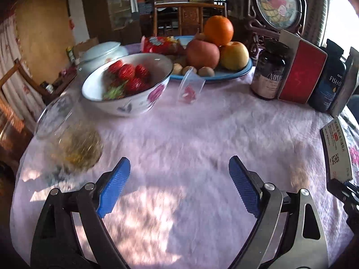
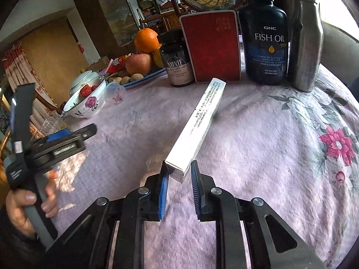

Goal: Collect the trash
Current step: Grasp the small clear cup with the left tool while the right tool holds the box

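My right gripper [image 2: 179, 168] is shut on the near end of a long white printed box [image 2: 197, 125] and holds it above the pink tablecloth; the box also shows at the right edge of the left wrist view [image 1: 336, 148]. My left gripper [image 1: 179, 163] is open and empty over the cloth; it shows at the left of the right wrist view [image 2: 65, 134]. A clear plastic cup [image 1: 190, 87] with red scraps inside lies tipped beside the fruit plate, also in the right wrist view [image 2: 116, 93].
A flowered bowl of strawberries [image 1: 125, 80], a glass jar [image 1: 69, 136], a blue fruit plate [image 1: 224, 74] with apples and an orange, a dark pill bottle [image 1: 269, 74], a red box [image 1: 300, 71], a fish oil bottle [image 2: 264, 38] and a silver bottle [image 2: 305, 44] stand around the table.
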A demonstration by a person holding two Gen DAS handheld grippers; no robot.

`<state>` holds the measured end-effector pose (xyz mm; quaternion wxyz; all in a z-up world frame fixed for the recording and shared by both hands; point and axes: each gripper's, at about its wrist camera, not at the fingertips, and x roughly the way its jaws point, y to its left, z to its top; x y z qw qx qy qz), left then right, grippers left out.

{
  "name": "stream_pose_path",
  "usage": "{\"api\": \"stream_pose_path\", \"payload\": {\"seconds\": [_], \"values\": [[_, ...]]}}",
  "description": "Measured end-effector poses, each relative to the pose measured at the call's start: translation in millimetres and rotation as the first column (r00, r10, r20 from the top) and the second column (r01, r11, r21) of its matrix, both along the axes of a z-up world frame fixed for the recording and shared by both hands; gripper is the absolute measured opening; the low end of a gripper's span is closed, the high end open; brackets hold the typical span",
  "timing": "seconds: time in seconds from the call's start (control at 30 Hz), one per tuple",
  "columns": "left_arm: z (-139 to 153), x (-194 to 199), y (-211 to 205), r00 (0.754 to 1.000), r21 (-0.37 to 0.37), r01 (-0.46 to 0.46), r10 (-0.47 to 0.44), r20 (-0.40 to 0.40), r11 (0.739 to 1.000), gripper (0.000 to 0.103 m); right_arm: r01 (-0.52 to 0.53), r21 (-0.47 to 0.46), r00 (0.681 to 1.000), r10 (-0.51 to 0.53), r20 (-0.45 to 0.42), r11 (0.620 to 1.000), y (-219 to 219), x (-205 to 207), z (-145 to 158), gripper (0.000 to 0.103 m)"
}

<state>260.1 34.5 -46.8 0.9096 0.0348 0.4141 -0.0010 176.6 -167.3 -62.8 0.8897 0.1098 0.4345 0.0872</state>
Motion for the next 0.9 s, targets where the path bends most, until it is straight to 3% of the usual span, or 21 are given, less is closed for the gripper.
{"api": "stream_pose_path", "payload": {"seconds": [0.17,0.3,0.4,0.5,0.6,0.73,0.9], "values": [[-8,42,-24,0.996,0.073,0.084,-0.084,-0.003,0.994,0.086,0.002,0.036,1.000,-0.002,0.007,0.999,-6,-1,4,0.020],[-19,70,-25,0.990,0.058,0.138,-0.136,-0.038,0.989,0.086,-0.012,0.074,1.000,0.012,0.002,0.997,-7,-1,6,0.020],[-23,84,-24,0.985,0.054,0.167,-0.165,-0.047,0.984,0.077,-0.018,0.094,1.000,0.018,-0.008,0.995,-7,-1,6,0.021],[-26,98,-20,0.986,0.067,0.162,-0.159,-0.050,0.985,0.072,-0.019,0.113,1.000,0.021,-0.017,0.993,-8,-1,4,0.021],[-26,103,-30,0.981,0.119,0.192,-0.191,-0.023,0.974,0.071,-0.022,0.124,0.999,0.025,-0.024,0.992,-8,0,3,0.021],[-28,110,-42,0.977,0.133,0.211,-0.210,-0.022,0.968,0.071,-0.028,0.133,0.999,0.032,-0.026,0.991,-6,-1,3,0.021],[-33,122,-49,0.979,0.165,0.202,-0.199,-0.036,0.965,0.059,-0.036,0.140,0.999,0.040,-0.029,0.990,-4,0,2,0.021]]}}
